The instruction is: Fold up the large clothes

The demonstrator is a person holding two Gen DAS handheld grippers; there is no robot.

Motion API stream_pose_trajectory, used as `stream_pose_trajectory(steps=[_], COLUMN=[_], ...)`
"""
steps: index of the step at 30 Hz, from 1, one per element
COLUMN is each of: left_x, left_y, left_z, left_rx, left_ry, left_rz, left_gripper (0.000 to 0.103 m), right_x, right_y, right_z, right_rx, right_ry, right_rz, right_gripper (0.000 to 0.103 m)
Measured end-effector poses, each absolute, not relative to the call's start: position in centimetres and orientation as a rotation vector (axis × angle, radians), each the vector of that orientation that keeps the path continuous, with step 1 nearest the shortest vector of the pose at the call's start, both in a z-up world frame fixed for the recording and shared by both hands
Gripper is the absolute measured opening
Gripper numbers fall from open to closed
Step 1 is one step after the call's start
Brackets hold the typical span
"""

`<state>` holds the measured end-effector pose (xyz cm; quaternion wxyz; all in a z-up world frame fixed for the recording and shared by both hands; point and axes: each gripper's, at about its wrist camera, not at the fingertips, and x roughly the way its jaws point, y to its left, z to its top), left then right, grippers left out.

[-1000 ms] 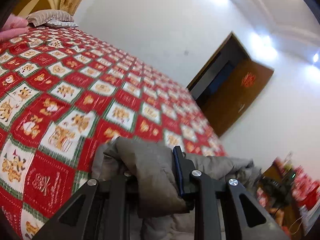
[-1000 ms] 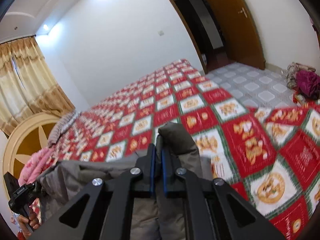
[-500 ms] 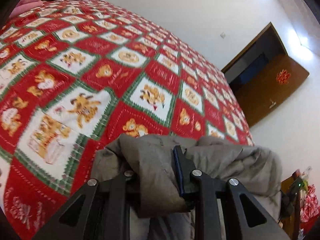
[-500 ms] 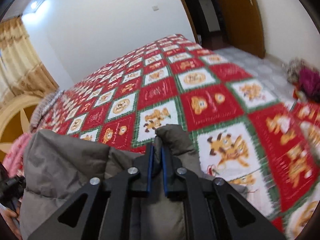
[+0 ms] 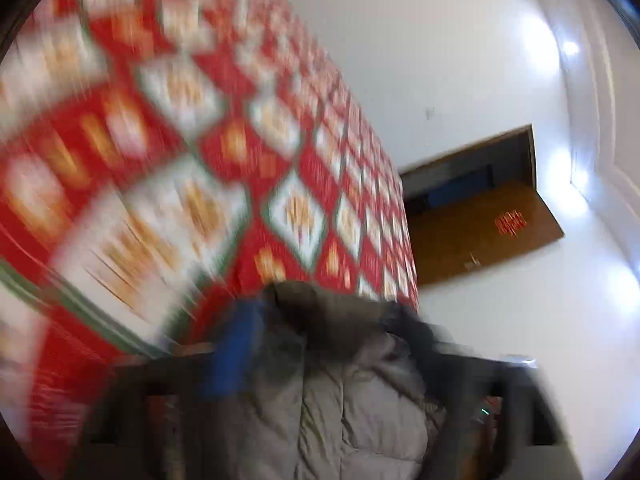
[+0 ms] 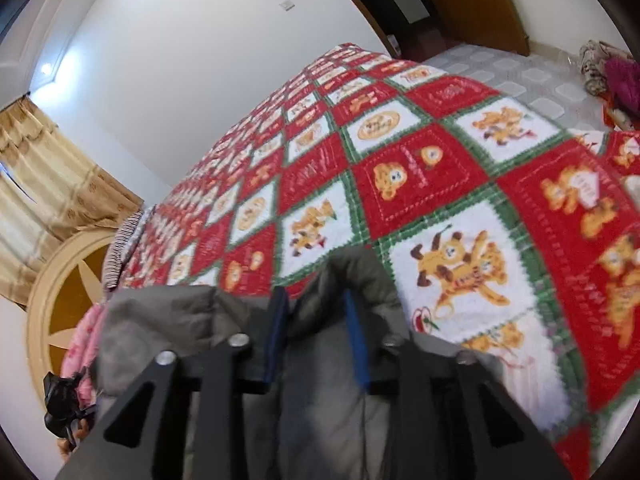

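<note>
Both my jaws are opening, letting go of the grey jacket [image 6: 320, 360] over the bed [image 6: 440, 168]; this fold looks laid.

I count one grey padded jacket [image 6: 320, 420], one patchwork bedspread [image 6: 440, 184], one striped pillow [image 6: 120, 248], one brown door [image 5: 480, 236] and two grippers.

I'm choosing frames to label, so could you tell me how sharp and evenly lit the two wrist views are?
Left wrist: heavy motion blur smears the quilt and coat; ceiling lights glare on the wall. Right wrist: mostly sharp, quilt softening towards the right edge; fisheye bends both.
</note>
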<state>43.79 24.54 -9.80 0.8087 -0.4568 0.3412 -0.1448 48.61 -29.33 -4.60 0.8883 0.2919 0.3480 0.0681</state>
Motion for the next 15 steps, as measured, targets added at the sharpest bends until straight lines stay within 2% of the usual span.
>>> stream_pose_trajectory(steps=[1,2,3,5,6,9,10,15], left_x=[42.8,42.1,41.8,41.2,41.2,41.5,41.4,44.2], left_y=[25.7,26.5,26.8,25.7,24.5,17.6,14.4,2.9], left_z=[-7.9,-6.1,-4.9,-2.2,-1.3,0.1,-0.2,-3.1], left_rx=[-0.955,-0.932,-0.909,-0.793,-0.721,-0.465,-0.397,-0.270], left_ry=[0.673,0.641,0.634,0.643,0.652,0.705,0.721,0.789], left_rz=[-0.292,-0.287,-0.280,-0.227,-0.208,-0.227,-0.265,-0.364], left_gripper=[0.101,0.101,0.101,0.101,0.101,0.101,0.101,0.101], right_x=[47.3,46.3,45.1,42.3,41.3,40.5,40.3,43.0], right_y=[-29.8,-30.0,-30.1,-29.4,-28.3,-23.4,-21.4,-14.7], right_z=[-2.9,-1.7,-0.2,3.3,4.9,7.7,7.9,4.6], right_rx=[0.609,0.596,0.564,0.445,0.379,0.264,0.233,0.203], right_ry=[0.675,0.636,0.589,0.509,0.502,0.588,0.628,0.723], right_rz=[0.161,0.162,0.146,0.082,0.068,0.159,0.170,0.250], right_gripper=[0.053,0.058,0.069,0.072,0.069,0.037,0.032,0.031])
